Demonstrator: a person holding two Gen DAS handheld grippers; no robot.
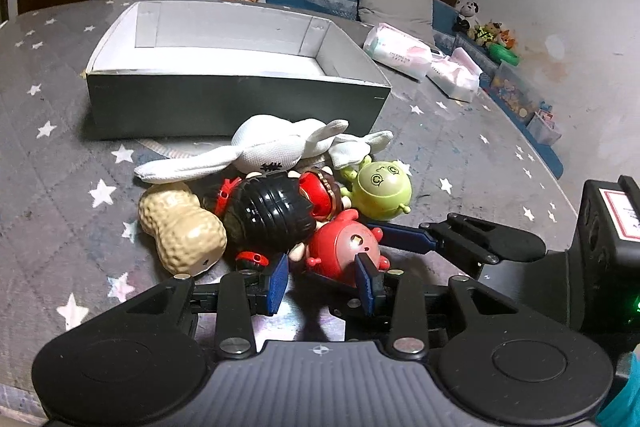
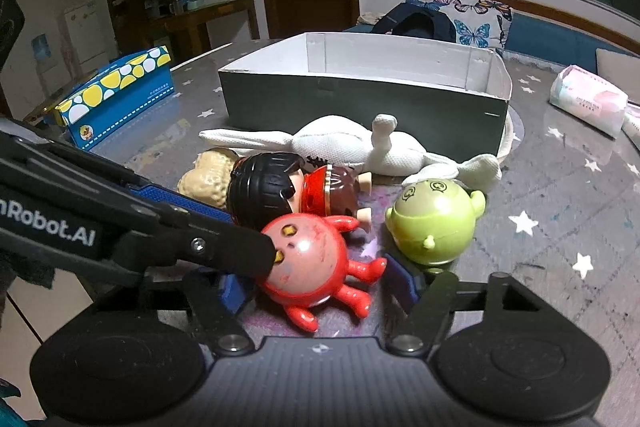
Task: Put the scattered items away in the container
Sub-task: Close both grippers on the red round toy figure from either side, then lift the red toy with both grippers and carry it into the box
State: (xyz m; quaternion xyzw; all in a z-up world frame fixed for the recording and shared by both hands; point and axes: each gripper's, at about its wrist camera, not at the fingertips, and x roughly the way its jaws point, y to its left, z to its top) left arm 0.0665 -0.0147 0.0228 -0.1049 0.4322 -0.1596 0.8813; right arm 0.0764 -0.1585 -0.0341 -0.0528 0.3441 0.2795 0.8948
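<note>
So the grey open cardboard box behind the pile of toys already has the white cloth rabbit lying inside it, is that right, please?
Not quite: the white cloth rabbit lies on the table in front of the grey open cardboard box, outside it, as the left wrist view shows. The box does stand behind the toys.

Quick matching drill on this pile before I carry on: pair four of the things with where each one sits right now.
Things:
1. red round toy
2. white plush rabbit
3. peanut toy
4. box

Places:
A. beyond the pile, nothing visible inside
B. left end of the pile in the left wrist view
C. between the blue pads of both tongs
D. stretched along the box's near wall

Pairs: 1-C, 2-D, 3-B, 4-A
</note>
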